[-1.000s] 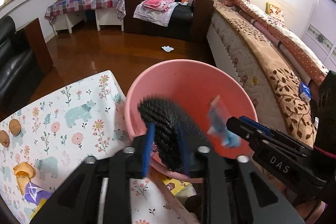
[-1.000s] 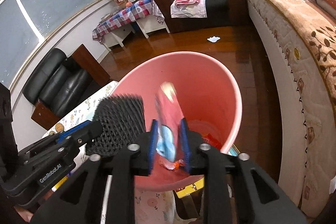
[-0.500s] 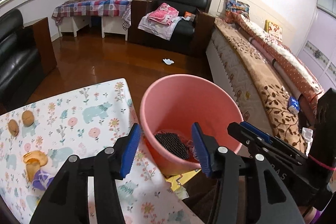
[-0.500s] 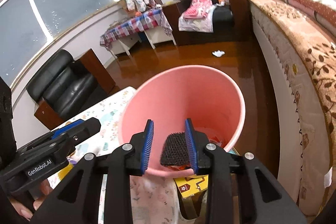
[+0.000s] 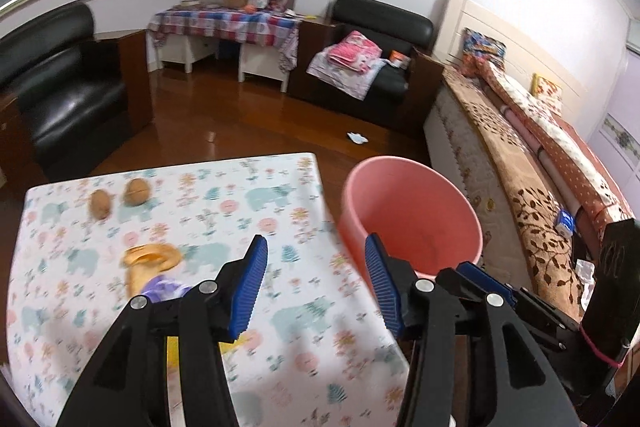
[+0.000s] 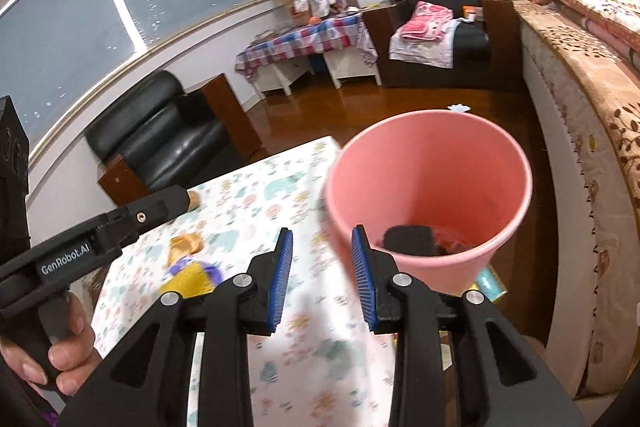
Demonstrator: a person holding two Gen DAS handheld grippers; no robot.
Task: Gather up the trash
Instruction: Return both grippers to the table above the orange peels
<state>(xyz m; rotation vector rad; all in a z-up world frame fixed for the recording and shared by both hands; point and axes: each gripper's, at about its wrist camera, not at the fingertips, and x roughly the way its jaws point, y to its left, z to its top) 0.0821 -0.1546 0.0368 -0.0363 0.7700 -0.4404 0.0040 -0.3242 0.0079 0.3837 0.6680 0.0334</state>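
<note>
A pink bucket (image 5: 412, 215) stands off the right edge of the floral-cloth table (image 5: 224, 203). In the right wrist view the bucket (image 6: 432, 167) holds a black mesh pad (image 6: 408, 237) and red scraps. My left gripper (image 5: 316, 267) hangs open above the table's right part, nothing between its pads. My right gripper (image 6: 322, 267) is open too, empty, over the table edge just left of the bucket. On the cloth lie an orange peel (image 5: 150, 255), a purple wrapper (image 5: 164, 289) and two brown nuts (image 5: 102, 205).
A bed (image 5: 532, 195) runs along the right, close behind the bucket. Black armchairs (image 5: 60, 95) stand at the left and back. A white scrap (image 5: 357, 137) lies on the wooden floor. A hand (image 6: 68, 347) holds the left gripper's handle (image 6: 100, 227).
The black mesh pad left my left gripper and a wrapper left my right one; both now lie in the bucket. Both grippers drew back and up, towards the table. The left jaws widened.
</note>
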